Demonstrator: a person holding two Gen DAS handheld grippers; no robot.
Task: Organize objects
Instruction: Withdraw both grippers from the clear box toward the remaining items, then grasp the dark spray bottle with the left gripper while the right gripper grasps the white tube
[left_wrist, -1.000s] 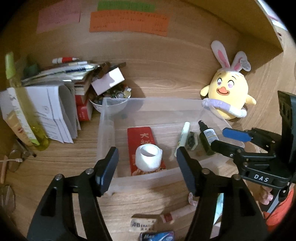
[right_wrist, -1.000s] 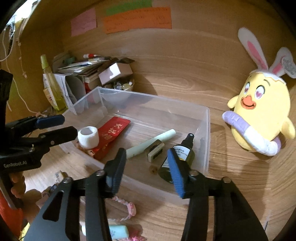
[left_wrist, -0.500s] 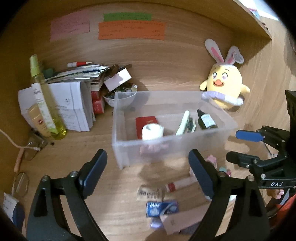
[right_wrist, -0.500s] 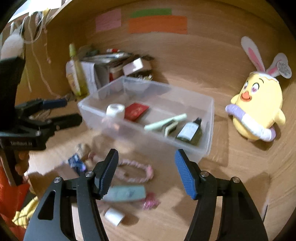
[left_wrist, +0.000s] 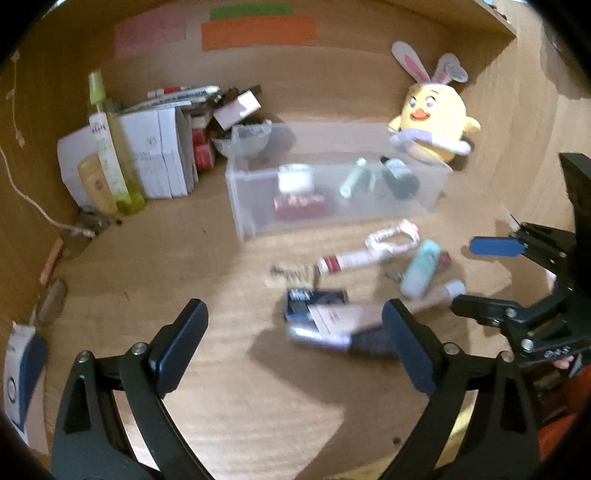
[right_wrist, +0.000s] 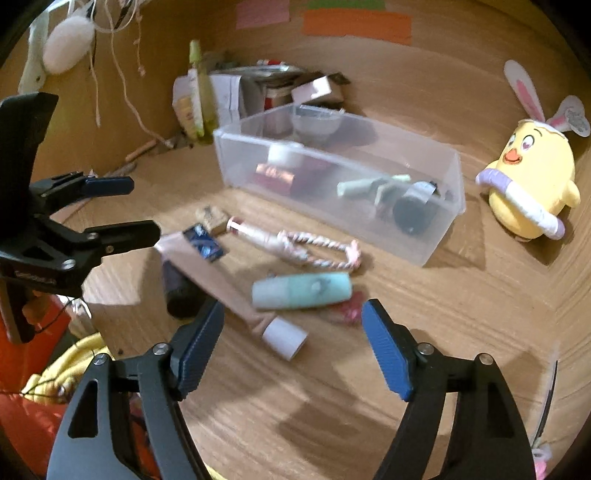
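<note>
Both grippers, left (left_wrist: 291, 347) & right (right_wrist: 293, 334), just spread wide, empty; loose items below blurred, unreadable.

One clear plastic bin (right_wrist: 436, 236) sits on the desk. One plush chick (right_wrist: 528, 181) stands to its right. Three paper notes (left_wrist: 258, 31) hang on the far wall: pink, green, orange. One mint-green tube (right_wrist: 301, 290) and one braided rope loop (right_wrist: 321, 251) lie near the bin.
</note>
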